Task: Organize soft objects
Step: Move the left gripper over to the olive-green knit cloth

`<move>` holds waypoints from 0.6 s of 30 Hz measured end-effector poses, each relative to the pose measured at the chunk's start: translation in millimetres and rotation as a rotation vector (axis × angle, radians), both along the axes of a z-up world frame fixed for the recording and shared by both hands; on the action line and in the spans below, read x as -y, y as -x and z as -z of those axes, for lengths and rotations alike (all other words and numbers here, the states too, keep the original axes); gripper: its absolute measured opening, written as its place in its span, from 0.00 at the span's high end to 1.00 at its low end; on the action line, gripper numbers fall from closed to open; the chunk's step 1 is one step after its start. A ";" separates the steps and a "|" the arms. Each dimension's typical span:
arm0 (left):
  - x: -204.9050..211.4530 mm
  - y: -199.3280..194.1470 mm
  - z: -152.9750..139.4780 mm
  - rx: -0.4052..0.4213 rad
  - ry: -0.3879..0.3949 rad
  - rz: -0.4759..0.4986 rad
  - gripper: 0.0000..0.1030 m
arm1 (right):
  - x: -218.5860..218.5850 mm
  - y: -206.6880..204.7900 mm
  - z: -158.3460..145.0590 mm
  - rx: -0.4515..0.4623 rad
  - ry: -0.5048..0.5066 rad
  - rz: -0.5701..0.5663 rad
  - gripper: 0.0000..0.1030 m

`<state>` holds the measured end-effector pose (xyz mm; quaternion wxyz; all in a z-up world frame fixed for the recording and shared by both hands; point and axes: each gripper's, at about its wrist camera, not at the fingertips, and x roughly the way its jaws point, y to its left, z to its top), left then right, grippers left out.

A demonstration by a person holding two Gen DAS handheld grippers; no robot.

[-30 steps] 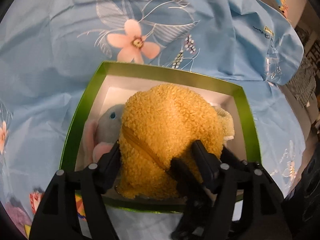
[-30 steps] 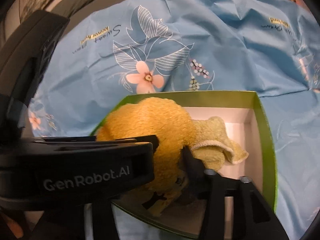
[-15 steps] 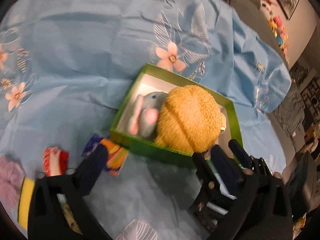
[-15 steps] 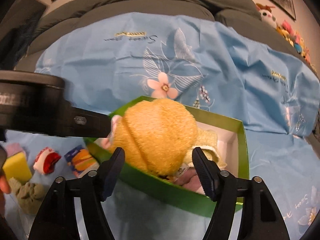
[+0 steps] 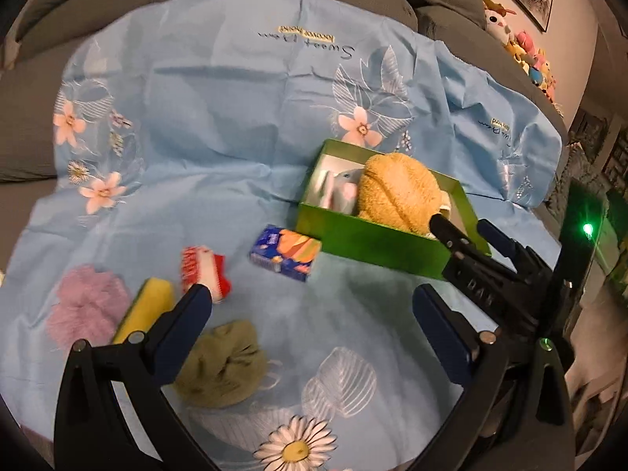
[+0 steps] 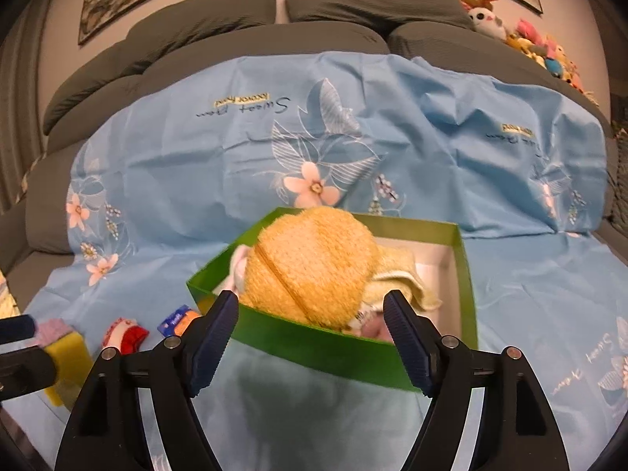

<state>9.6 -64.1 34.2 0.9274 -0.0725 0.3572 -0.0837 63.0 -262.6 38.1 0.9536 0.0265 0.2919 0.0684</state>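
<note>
Both claws have let go of the big yellow plush (image 5: pixel 396 200) and pulled back from the green box (image 5: pixel 369 241). A second ago their pads were pressed into the fleece; now it sits on its own in the box, bulging above the rim, ahead of the right claw (image 6: pixel 312 337) and ahead and to the right of the left claw (image 5: pixel 310 314). Beside it lie a grey and pink toy (image 5: pixel 339 192) and a pale yellow cloth (image 6: pixel 404 282).

The left claw stands wide with nothing between its pads. The right claw's jaws are opening, also empty, hanging just short of the box's near wall.

That placement looks finished, so the work likely turns to what remains on the blue sheet (image 5: pixel 219 125). Just ahead of the left claw's left finger lie a red and white piece (image 5: pixel 202 271) and a yellow sponge (image 5: pixel 143 308); a lilac pouf (image 5: pixel 88 306) sits further left, an olive pouf (image 5: pixel 221 365) close under the claw, and a blue and orange packet (image 5: pixel 284 253) just beside the box. The box already looks crowded, so later pieces may need pressing in
</note>
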 end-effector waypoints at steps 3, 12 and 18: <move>-10.4 17.7 4.8 0.017 0.009 -0.020 0.01 | 0.2 9.7 2.1 -0.019 -0.022 -0.009 0.25; -35.2 46.9 25.8 -0.035 0.025 -0.063 0.01 | -21.8 39.4 13.2 -0.049 -0.032 -0.108 0.25; -46.2 56.2 35.0 -0.041 0.008 -0.084 0.01 | -33.2 51.1 20.4 -0.070 -0.033 -0.148 0.25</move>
